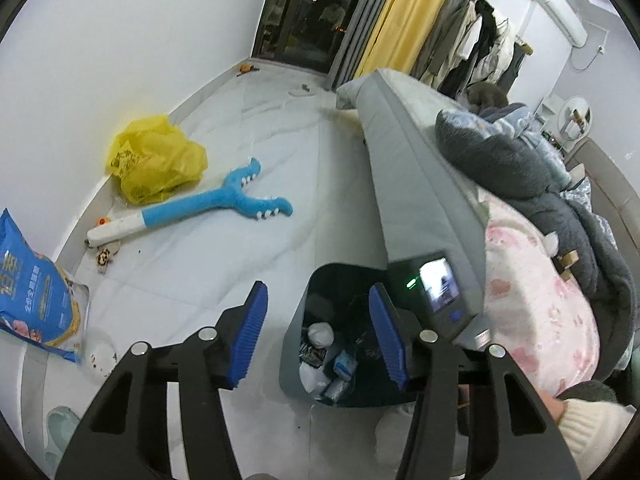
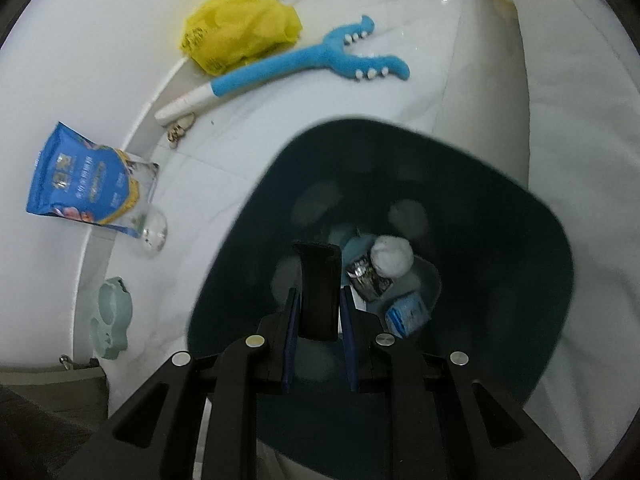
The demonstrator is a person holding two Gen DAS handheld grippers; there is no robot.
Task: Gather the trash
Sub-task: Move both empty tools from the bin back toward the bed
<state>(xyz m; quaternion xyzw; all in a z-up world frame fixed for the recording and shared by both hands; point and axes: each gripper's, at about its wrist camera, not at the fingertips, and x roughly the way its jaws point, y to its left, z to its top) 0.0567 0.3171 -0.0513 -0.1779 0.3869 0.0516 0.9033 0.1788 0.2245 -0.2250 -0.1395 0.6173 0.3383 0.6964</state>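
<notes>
In the left wrist view we count one dark trash bin [image 1: 298,344] standing on the floor [image 1: 224,256] against the side of the bed [image 1: 404,168], with several pieces of trash inside it, a white wad [image 1: 320,332] among them. Along the wall edge of the floor lie one yellow plastic bag [image 1: 154,158], one blue plush toy [image 1: 224,204] with a forked end, and one blue food pouch [image 1: 34,300] near the left edge. The left gripper [image 1: 318,336] hangs above the bin's near-left rim with its blue pads [image 1: 248,336] spread wide apart, holding and touching nothing.

In the right wrist view we look straight down into the same bin [image 2: 500,208]. At its bottom we count one white wad [image 2: 392,256], one crumpled silver wrapper [image 2: 366,278] just beside it, and one small blue-and-white packet [image 2: 408,314]. The right gripper [image 2: 319,332] is over the bin's mouth, its two pads drawn close and clamped on one flat black object [image 2: 319,292] that stands upright between them. On the floor [image 2: 248,128] beyond the bin we again see one yellow bag [image 2: 240,30], one blue toy [image 2: 296,60] and one blue pouch [image 2: 86,186], plus one pale green slipper [image 2: 112,318] near the lower left.
</notes>
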